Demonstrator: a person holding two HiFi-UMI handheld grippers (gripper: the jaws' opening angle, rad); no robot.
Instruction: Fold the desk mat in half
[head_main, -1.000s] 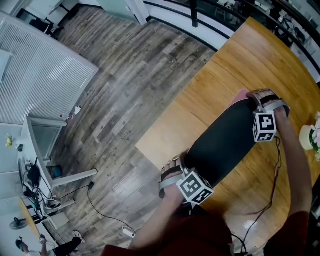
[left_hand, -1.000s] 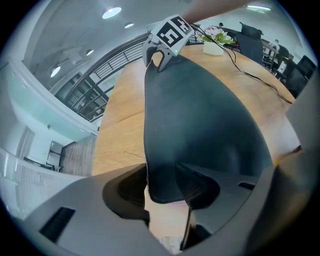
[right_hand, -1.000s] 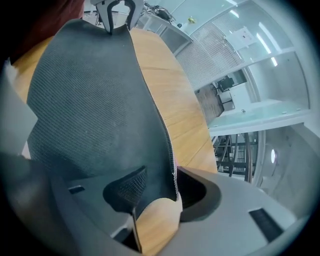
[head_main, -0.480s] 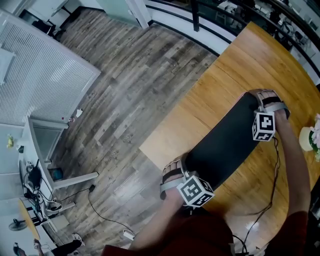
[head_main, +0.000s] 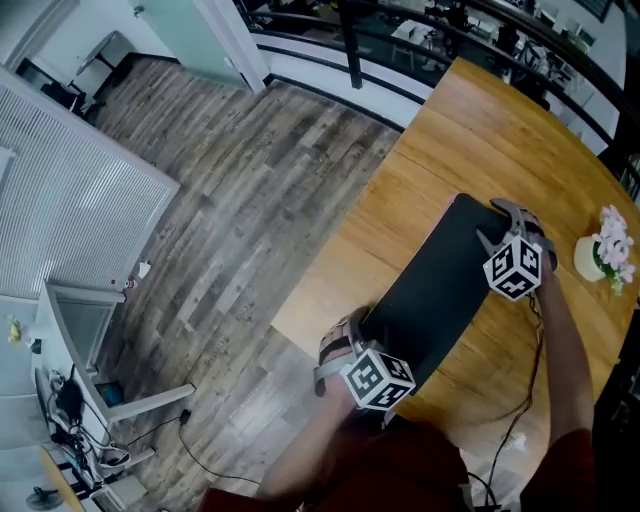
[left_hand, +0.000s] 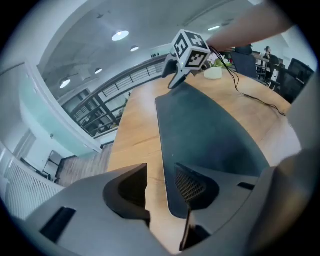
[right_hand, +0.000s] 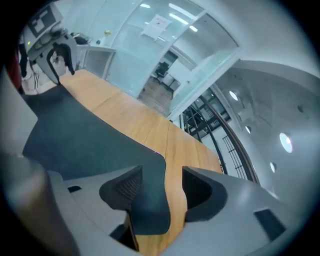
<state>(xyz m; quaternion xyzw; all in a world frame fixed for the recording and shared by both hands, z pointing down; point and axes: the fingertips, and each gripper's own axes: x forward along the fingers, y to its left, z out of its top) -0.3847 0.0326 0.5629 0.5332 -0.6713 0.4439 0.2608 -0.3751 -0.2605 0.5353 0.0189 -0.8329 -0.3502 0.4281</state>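
Desk mat (head_main: 430, 285), dark and long, is laid flat on the wooden table (head_main: 470, 120), running slantwise from the near edge toward the middle of the tabletop. Its near corner is seen in the left gripper view between the jaws of the left gripper (left_hand: 160, 187). That corner is tucked by the meshed pad, while bare wood shows in the gap beside the other jaw. These jaws are held apart and are not pressed on the mat; they have just been closing a little.

The far corner is seen in the right gripper view between the jaws of the right gripper (right_hand: 162, 187). It lies close to one pad, with a strip of wood left open before the other. These jaws are spread wide, nothing is clamped, and they too have just been closing slightly.

A white pot of pink flowers (head_main: 600, 255) is set near the right gripper, apart from the mat. A thin cable (head_main: 530, 350) is trailed across the wood beside the mat.
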